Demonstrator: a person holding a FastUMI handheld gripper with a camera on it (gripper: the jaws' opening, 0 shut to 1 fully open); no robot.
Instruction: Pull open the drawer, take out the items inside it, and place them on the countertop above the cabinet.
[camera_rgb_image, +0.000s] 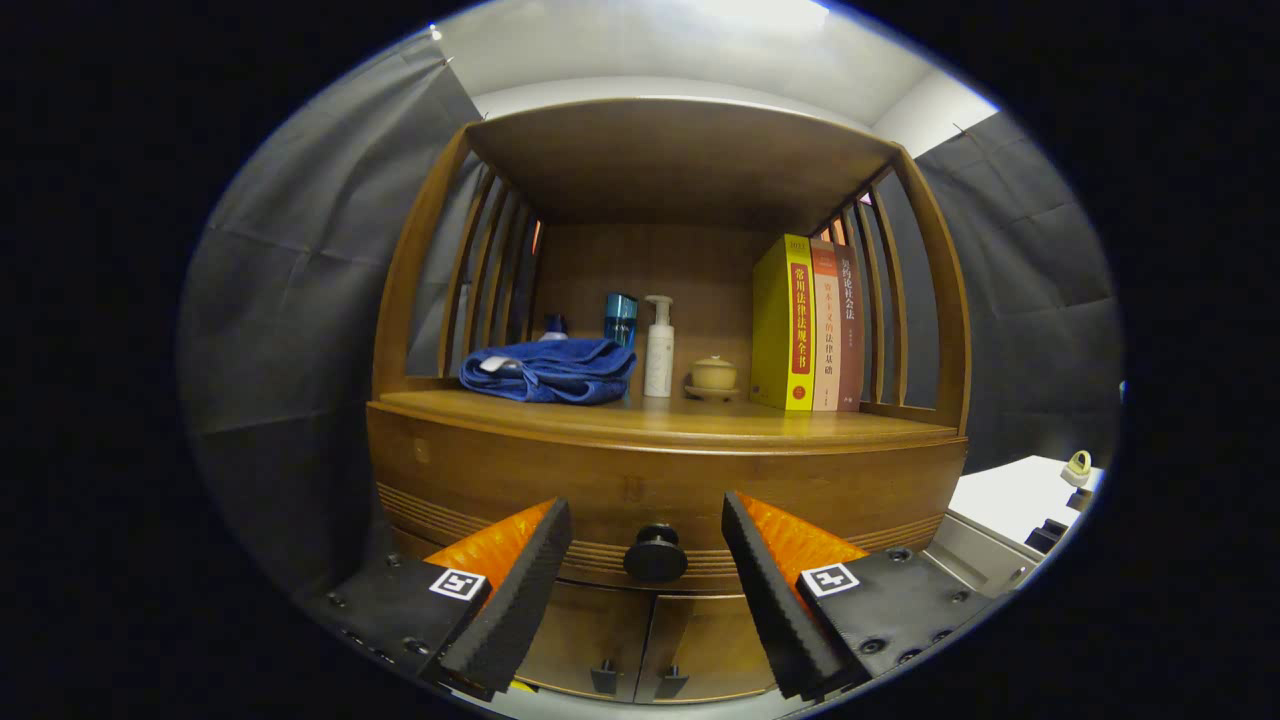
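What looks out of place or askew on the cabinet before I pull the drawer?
Nothing stands out. The drawer sits shut and square, its knob centred between the open tongs. On the countertop the books and bottles stand upright; the blue towel lies loosely bunched.

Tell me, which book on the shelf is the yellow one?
The yellow book is the thickest, standing nearest the little lidded pot; the two reddish books stand behind it by the slats. The tool is open around the drawer knob.
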